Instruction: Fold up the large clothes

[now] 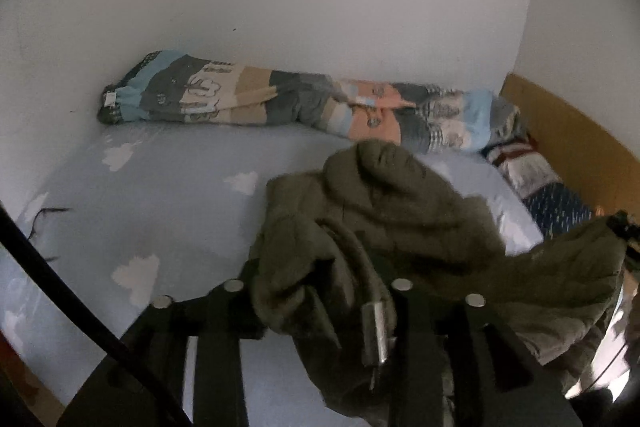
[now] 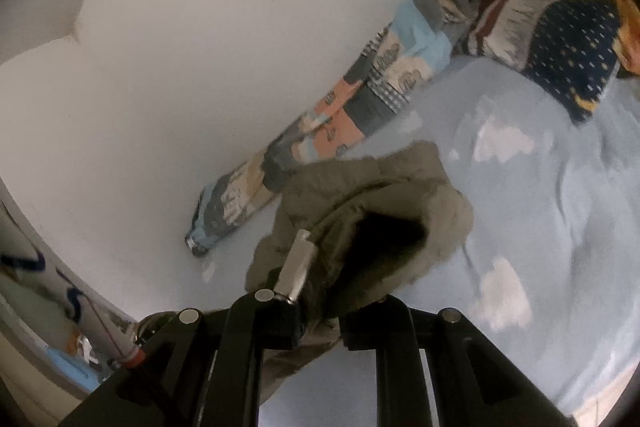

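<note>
From the left wrist camera, one bed [image 1: 160,211] spreads across the middle, its pale blue sheet printed with white clouds; four of these show clearly on the left half. At about ten to one o'clock, one rolled patchwork quilt [image 1: 280,103] lies along the white wall. One olive green jacket [image 1: 384,219] hangs bunched at the centre, running toward five o'clock. The left gripper [image 1: 316,291] sits at six o'clock with a fold of the jacket draped between its jaws; they stand partly apart, and whether the pads press the fabric I cannot tell. At three o'clock, one dark blue patterned pillow [image 1: 560,207] lies by the wooden headboard [image 1: 568,139].

From the right wrist camera, the quilt [image 2: 340,119] runs from eight o'clock up toward one o'clock against the wall. The jacket [image 2: 360,211] sits just below centre, raised off the sheet [image 2: 540,187]. The right gripper [image 2: 320,303], at six o'clock, has its jaws clenched on the jacket's edge. The pillow [image 2: 568,55] rests at two o'clock.
</note>
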A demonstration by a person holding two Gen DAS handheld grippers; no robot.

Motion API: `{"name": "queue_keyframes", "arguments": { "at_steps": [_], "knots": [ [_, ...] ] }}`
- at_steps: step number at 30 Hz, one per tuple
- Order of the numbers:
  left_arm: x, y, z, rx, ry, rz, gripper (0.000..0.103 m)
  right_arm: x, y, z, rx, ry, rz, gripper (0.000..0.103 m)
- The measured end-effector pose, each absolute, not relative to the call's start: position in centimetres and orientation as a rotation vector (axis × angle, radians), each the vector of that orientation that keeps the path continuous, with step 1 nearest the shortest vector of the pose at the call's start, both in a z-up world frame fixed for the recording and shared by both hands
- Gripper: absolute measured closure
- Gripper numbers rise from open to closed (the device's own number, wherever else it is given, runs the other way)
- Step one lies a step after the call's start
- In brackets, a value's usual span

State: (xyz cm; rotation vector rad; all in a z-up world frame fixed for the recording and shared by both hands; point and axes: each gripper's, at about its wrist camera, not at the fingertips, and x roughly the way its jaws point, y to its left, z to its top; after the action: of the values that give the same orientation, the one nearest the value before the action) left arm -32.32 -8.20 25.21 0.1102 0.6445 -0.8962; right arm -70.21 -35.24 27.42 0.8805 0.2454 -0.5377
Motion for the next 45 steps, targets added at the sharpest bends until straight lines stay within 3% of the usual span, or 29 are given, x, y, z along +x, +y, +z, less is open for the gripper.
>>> {"name": "queue_keyframes", "arguments": {
  "at_steps": [1,3,12,21,27,36,39,41,45],
  "knots": [
    [-31.3,-9.0,26.2,0.097,0.627,-0.878,0.039,-69.6,-35.9,28.1,0.88,0.244,-0.539,0.089],
    [-29.5,-10.2,28.2,0.07,0.574,-0.841,0.028,-67.7,-38.3,29.7,0.885,0.236,-0.545,0.089],
    [-20.4,-15.0,31.7,-0.039,0.584,-0.764,0.027,-59.5,-49.0,30.3,0.909,0.256,-0.602,0.089],
    [-19.3,-15.6,31.6,-0.023,0.457,-0.75,0.027,-52.3,-59.2,27.7,0.935,0.301,-0.721,0.089],
    [-21.3,-20.8,27.2,0.076,0.532,-0.924,0.027,-49.5,-63.6,24.1,0.948,0.347,-0.776,0.089],
    [-19.5,-34.1,15.1,0.342,0.745,-0.912,0.027,-45.8,-66.9,18.9,0.933,0.445,-0.802,0.087],
    [-17.8,-36.2,12.0,0.395,0.816,-0.868,0.025,-46.1,-68.0,17.1,1.013,0.446,-0.79,0.069],
    [-16.7,-36.5,10.3,0.394,0.853,-0.85,0.019,-47.1,-68.6,16.4,1.085,0.411,-0.765,0.044],
    [-15.6,-36.7,8.8,0.371,0.903,-0.84,0.013,-50.1,-68.8,17.1,1.149,0.329,-0.717,0.04]
  ]
}}
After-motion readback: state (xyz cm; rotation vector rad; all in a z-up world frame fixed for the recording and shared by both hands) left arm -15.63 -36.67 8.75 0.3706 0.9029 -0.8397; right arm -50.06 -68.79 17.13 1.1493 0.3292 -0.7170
